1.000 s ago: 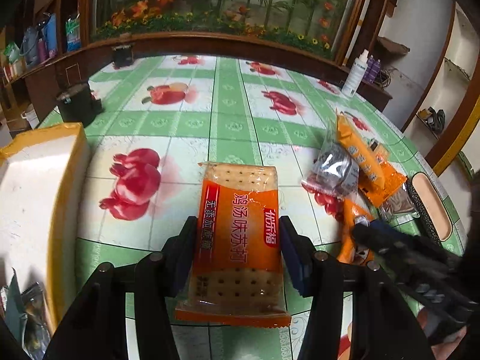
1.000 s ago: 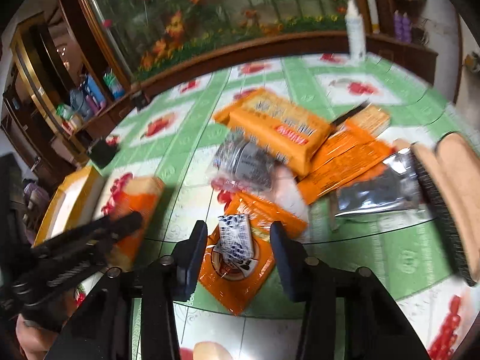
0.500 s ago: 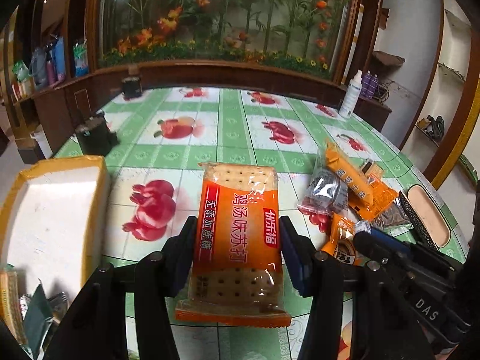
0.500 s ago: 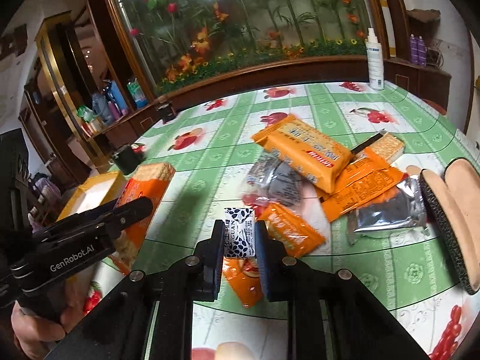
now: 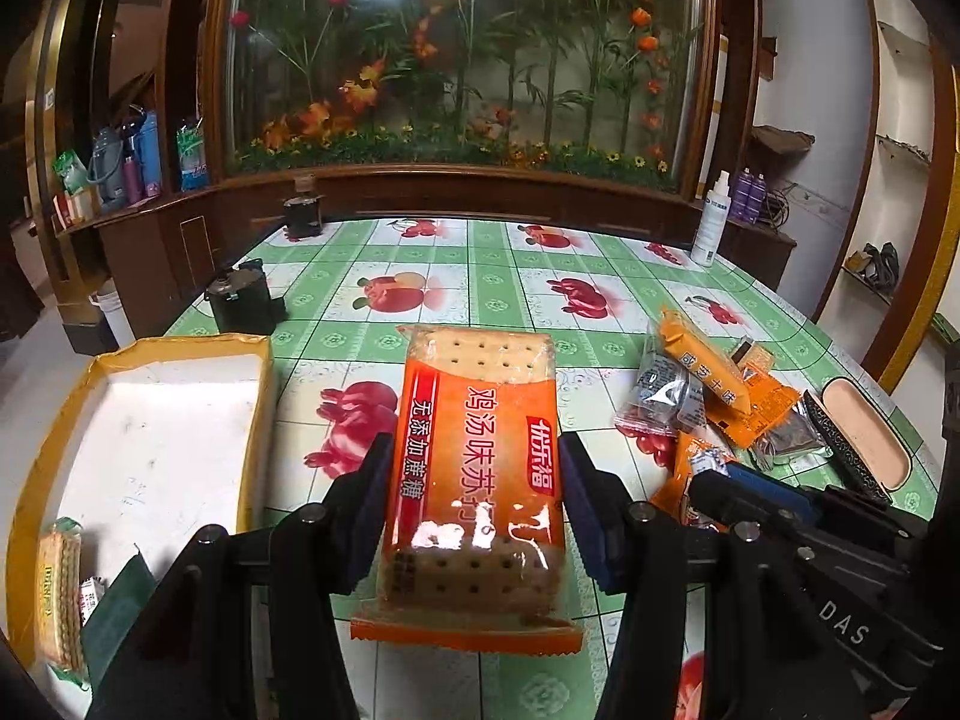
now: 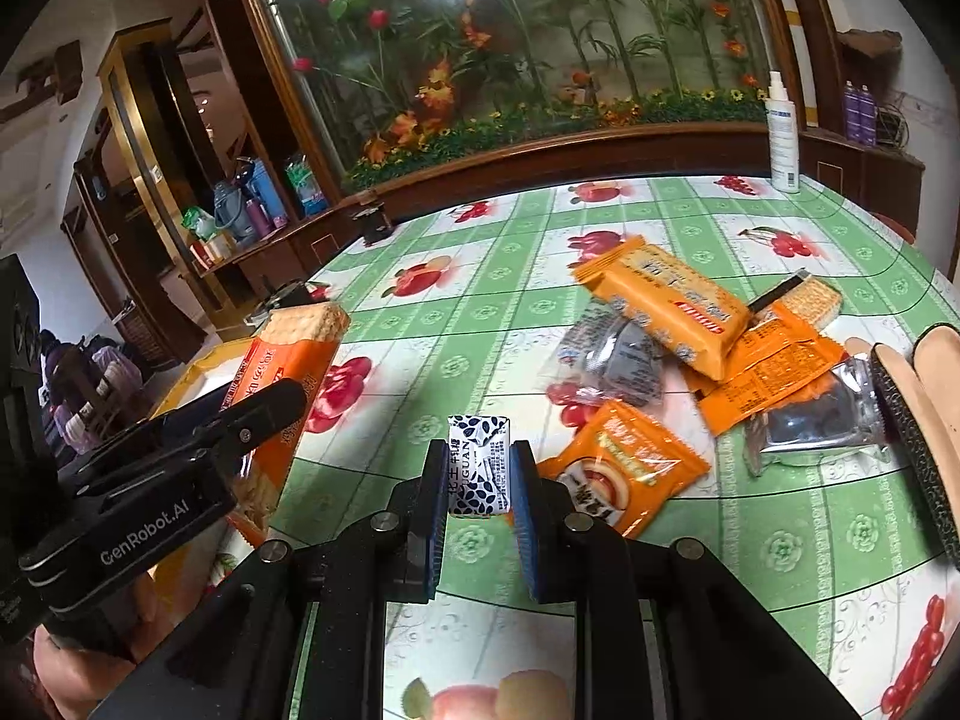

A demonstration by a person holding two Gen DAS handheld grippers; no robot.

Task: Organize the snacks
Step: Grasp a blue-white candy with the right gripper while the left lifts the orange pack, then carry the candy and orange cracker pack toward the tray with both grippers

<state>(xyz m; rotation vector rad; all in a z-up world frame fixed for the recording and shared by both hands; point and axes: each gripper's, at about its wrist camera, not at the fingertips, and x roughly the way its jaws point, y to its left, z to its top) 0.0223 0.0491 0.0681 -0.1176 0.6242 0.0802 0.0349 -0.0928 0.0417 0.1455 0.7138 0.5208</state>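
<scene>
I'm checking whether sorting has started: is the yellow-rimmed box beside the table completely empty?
No. The left wrist view shows a cracker pack and other small wrappers lying in the near end of the yellow-rimmed box.

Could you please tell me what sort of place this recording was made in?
Probably a room in a home: a table under a fruit-print oilcloth, a glass-fronted display of artificial flowers behind it, and wooden shelves of bottles alongside.

On the table [image 5: 492,294], the box [image 5: 252,396] lies left, the snack pile [image 5: 714,402] right.

Cracker pack [image 5: 480,468] between left tongs [image 5: 474,516]
</scene>
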